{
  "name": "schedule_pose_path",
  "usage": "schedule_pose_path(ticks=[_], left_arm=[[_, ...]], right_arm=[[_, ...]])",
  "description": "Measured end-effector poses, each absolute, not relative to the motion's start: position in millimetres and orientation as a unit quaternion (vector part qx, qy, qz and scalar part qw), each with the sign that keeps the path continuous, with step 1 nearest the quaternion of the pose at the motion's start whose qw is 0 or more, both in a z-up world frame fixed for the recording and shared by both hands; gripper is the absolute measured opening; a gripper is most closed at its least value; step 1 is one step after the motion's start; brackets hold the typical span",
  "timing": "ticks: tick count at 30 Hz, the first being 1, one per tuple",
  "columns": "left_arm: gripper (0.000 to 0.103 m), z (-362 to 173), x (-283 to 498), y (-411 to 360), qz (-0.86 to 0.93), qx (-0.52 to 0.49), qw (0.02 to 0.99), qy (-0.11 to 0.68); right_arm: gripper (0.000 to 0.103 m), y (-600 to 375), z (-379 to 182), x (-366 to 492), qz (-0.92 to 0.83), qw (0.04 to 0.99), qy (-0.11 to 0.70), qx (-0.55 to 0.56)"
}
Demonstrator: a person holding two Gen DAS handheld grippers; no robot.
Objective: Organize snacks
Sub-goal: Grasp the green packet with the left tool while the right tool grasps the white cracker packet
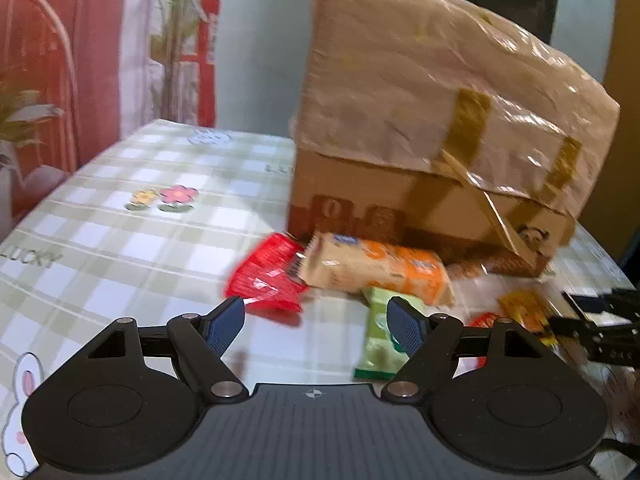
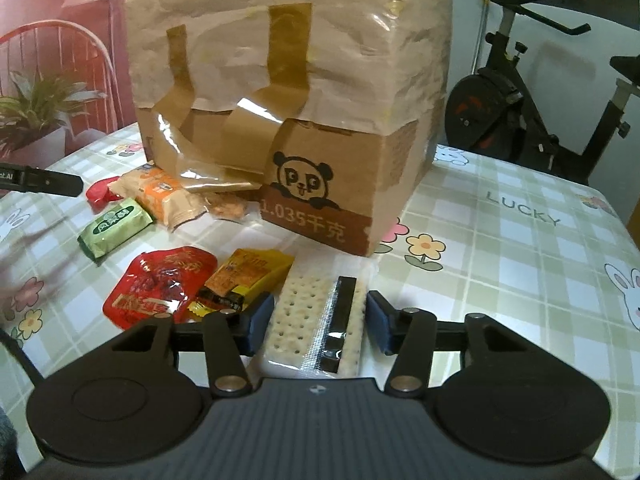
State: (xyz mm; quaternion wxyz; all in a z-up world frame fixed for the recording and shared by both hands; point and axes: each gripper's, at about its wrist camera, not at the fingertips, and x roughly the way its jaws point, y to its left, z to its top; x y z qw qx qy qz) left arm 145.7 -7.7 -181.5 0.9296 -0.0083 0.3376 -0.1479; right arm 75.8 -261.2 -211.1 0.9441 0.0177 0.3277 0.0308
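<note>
While the left gripper (image 1: 316,326) hovers spread over the checked tablecloth (image 2: 520,248), the right gripper (image 2: 320,322) brackets the cracker pack (image 2: 298,320) before the cardboard box (image 2: 288,92); an exercise bike (image 2: 516,112) stands behind.

Dim, motion-blurred, fisheye-warped edges

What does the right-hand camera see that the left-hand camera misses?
Only the right wrist view shows the cracker pack between the right gripper fingers, the panda print and an exercise bike. Only the left wrist view shows the open left gripper with nothing between its fingers. Both show the cardboard box, the green packet and the orange packet.
</note>
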Motion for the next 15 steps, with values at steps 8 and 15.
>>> schedule_pose_path(ticks=[8, 15], left_arm=[[0.080, -190, 147, -33, -0.200, 0.025, 0.915, 0.351], [0.074, -204, 163, -58, -0.226, 0.040, 0.900, 0.371]], right_arm=[[0.053, -262, -212, 76, 0.033, 0.944, 0.327, 0.023], [0.053, -263, -212, 77, 0.034, 0.944, 0.327, 0.026]])
